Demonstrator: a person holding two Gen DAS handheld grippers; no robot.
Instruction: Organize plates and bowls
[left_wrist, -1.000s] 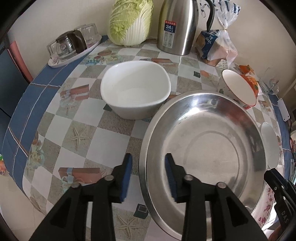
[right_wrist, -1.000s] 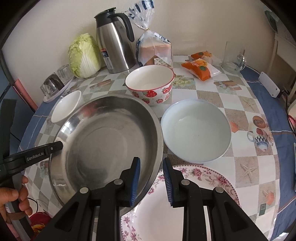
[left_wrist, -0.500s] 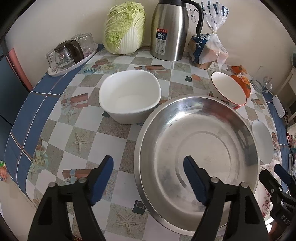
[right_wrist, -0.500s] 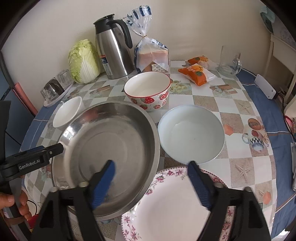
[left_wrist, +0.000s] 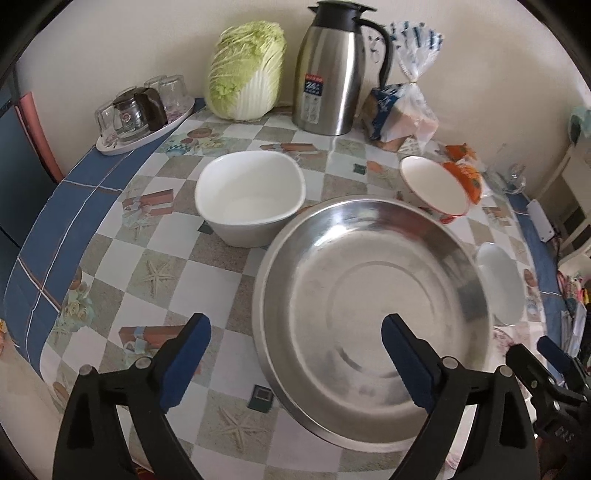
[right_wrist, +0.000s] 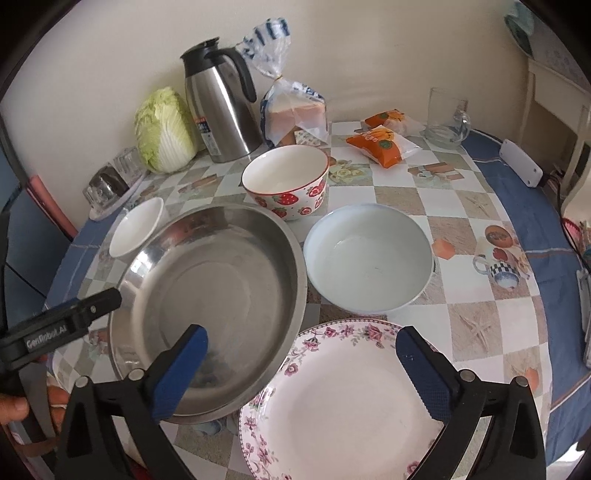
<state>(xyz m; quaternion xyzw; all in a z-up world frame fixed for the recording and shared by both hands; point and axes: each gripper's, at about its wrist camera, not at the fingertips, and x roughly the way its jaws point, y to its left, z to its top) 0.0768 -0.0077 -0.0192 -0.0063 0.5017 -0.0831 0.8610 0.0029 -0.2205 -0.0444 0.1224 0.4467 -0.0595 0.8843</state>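
Both claws are letting go of the steel basin (left_wrist: 373, 314): a second ago each was pinched close at its rim, and now the left claw (left_wrist: 295, 358) and the right claw (right_wrist: 301, 369) are spreading wide, their jaws opening with the near rim lying loose between the blue pads and nothing pressed. The basin is sitting flat on the counter (right_wrist: 480, 321), its near edge overlapping the floral plate (right_wrist: 343, 402) in the right wrist view. That reads as a finished placement, so the basin is probably serving as the base for nesting.

Around it the other dishes are waiting apart: the square white bowl (left_wrist: 251, 199) is sitting just beside the basin's far left rim, the strawberry bowl (right_wrist: 286, 181) just behind it, and the pale blue bowl (right_wrist: 369, 260) to its right, near the plate. Farther back, the thermos (left_wrist: 328, 70), cabbage (left_wrist: 245, 70) and bread bag (right_wrist: 293, 110) are lining the wall.

With both claws free, picking one of the loose bowls seems the likely next step.
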